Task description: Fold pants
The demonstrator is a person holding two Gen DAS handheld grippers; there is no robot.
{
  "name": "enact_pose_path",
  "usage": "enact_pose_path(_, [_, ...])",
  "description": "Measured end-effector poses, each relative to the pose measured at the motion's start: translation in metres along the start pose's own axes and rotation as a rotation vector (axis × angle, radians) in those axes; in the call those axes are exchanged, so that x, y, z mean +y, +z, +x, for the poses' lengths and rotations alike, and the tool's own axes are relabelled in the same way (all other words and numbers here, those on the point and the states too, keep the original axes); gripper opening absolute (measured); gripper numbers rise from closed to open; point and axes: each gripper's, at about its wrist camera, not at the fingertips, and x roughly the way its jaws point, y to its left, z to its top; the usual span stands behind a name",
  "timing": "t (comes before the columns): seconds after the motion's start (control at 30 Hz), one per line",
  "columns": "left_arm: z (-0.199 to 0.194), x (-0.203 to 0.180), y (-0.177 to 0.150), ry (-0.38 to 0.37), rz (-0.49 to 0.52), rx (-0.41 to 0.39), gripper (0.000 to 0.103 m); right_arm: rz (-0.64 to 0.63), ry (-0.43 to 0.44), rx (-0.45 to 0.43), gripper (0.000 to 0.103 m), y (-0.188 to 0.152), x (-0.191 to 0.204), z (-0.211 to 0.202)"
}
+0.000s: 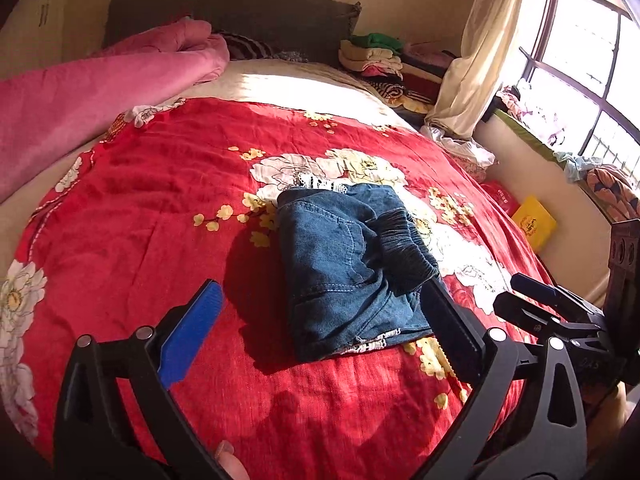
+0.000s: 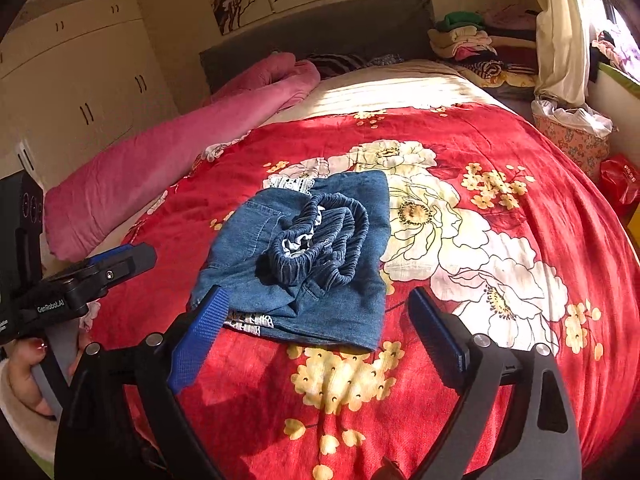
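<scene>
Pants (image 1: 352, 268), blue denim and folded into a compact bundle, lie on the red flowered quilt (image 1: 160, 208) near the middle of the bed, closer to its foot than to the headboard (image 1: 240, 12). Their dark elastic waistband (image 2: 320, 236) sits on top of the bundle.

Only the right wrist view shows the waistband coiled open with white lining inside, a cream wardrobe (image 2: 80, 80) past the bed's far-left side, and a hand (image 2: 24, 380) gripping the other tool's handle. Only the left wrist view shows the window (image 1: 588, 52) along the bed's right side and a yellow box (image 1: 534, 222) on the floor beside that edge. Both views share the pink blanket (image 1: 80, 96) along the left edge and the stacked clothes (image 1: 376, 52) at the head corner.

Left gripper (image 1: 324, 332) has its fingers (image 1: 192, 332) spread wide with nothing gripped; the right-hand finger stands just beside the bundle's near corner, and I cannot tell whether it touches. Right gripper (image 2: 320, 340) is likewise spread wide and empty, its fingers (image 2: 200, 336) straddling the bundle's near edge from above, the left one overlapping the denim in the picture.
</scene>
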Motion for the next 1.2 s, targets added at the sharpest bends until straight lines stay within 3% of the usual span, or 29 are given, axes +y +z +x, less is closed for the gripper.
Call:
enact_pose_path(0.6, [-0.037, -0.008, -0.042, 0.037, 0.008, -0.007, 0.093, -0.02, -0.032, -0.083, 0.098, -0.022, 0.008, -0.048])
enact_pose_path(1.2, [-0.041, -0.007, -0.099, 0.095, 0.026, 0.056, 0.093, -0.005, -0.069, -0.037, 0.098, -0.067, 0.004, -0.056])
